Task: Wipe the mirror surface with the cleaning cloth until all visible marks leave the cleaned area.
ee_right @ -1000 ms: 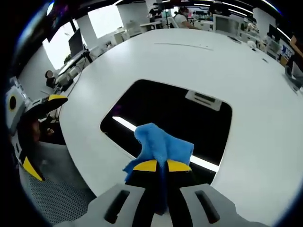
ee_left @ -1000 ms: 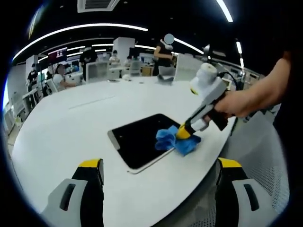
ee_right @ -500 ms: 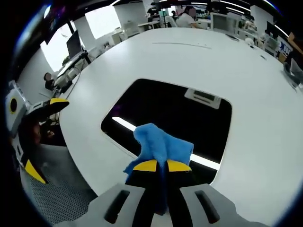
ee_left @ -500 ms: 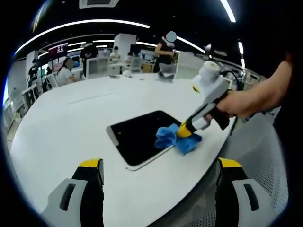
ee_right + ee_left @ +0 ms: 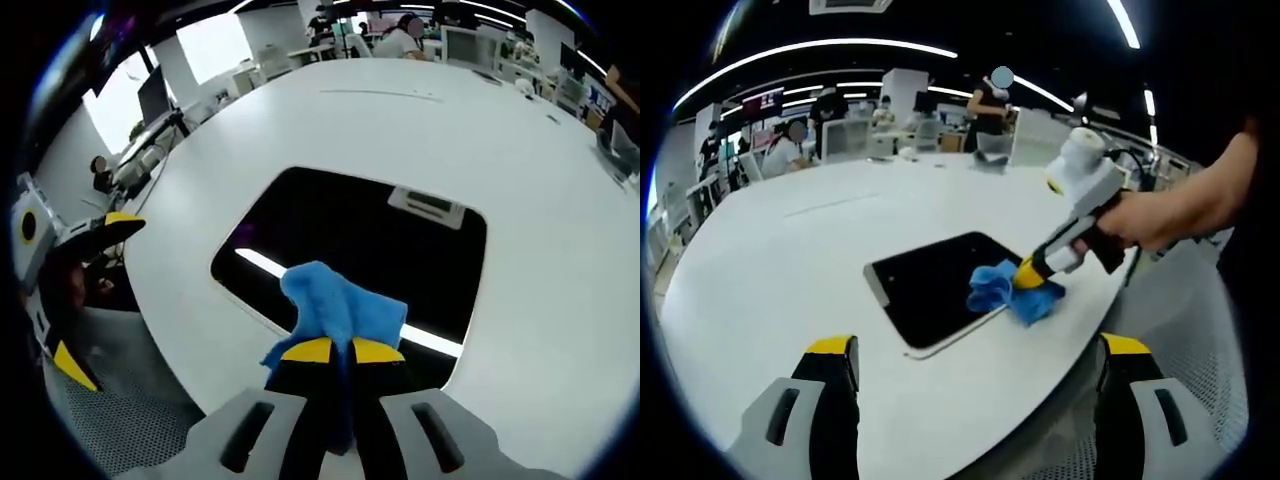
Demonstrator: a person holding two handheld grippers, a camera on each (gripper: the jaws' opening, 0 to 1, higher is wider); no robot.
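Nearest the right gripper view's lens, the right gripper [image 5: 335, 352] is seen clamped tight on a crumpled blue cleaning cloth [image 5: 338, 308], which is pressed onto the near edge of a dark rectangular mirror with rounded corners [image 5: 365, 245]. The mirror is laid flat on a large white oval table [image 5: 420, 130], and ceiling lights are reflected in it as pale bars. No distinct marks can be made out on the glass, so how much has been cleaned cannot be judged; most of the surface beyond the cloth is judged unwiped in this pass. In the left gripper view, the left gripper [image 5: 975, 352] is held wide open and empty, well apart from the mirror [image 5: 925, 285], with the cloth [image 5: 1012, 292] at its corner. Farther off, seated people [image 5: 780, 155] are seen.
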